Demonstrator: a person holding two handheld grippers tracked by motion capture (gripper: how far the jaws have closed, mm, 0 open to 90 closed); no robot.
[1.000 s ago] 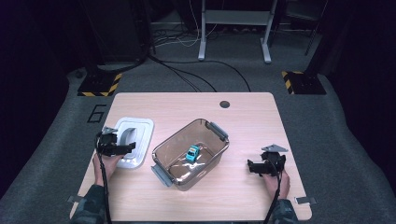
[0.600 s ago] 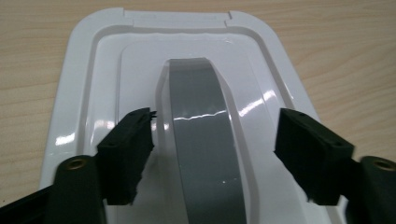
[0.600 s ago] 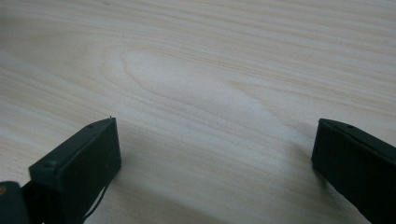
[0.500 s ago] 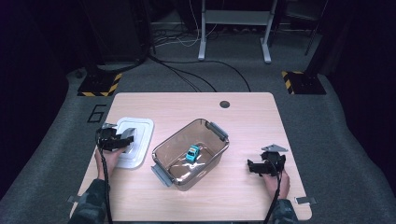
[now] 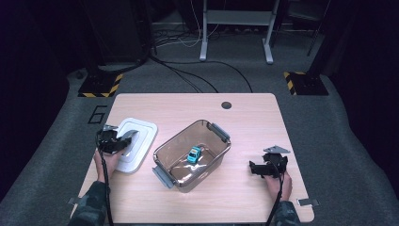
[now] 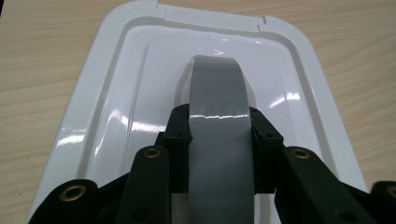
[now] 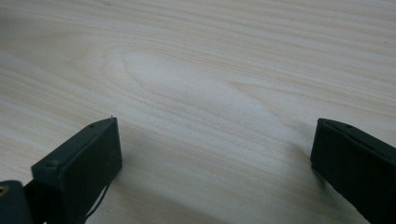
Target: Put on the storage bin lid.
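Note:
A white lid point(image 5: 143, 141) lies flat on the table's left side, with a grey arched handle point(image 5: 131, 135) on top. My left gripper point(image 5: 123, 142) reaches over its near edge. In the left gripper view the jaws have just been closing, and the left gripper point(image 6: 219, 121) is shut on the grey handle point(image 6: 217, 88), one pad on each side, over the white lid point(image 6: 116, 93). A clear brown container point(image 5: 162, 149) sits open in the middle with a blue toy car point(image 5: 194, 154) inside. My right gripper point(image 5: 254, 168) rests open on the table at the right; the right gripper point(image 7: 217, 149) has bare wood between its jaws.
The wooden table point(image 5: 249, 117) has a dark round hole point(image 5: 226, 105) near its far edge. The container has grey latches at two ends point(image 5: 220, 131). Cables and stand legs lie on the grey floor beyond the table.
The left gripper's jaws have closed onto the lid's grey handle, with the hand shifting slightly. The right hand has not moved.

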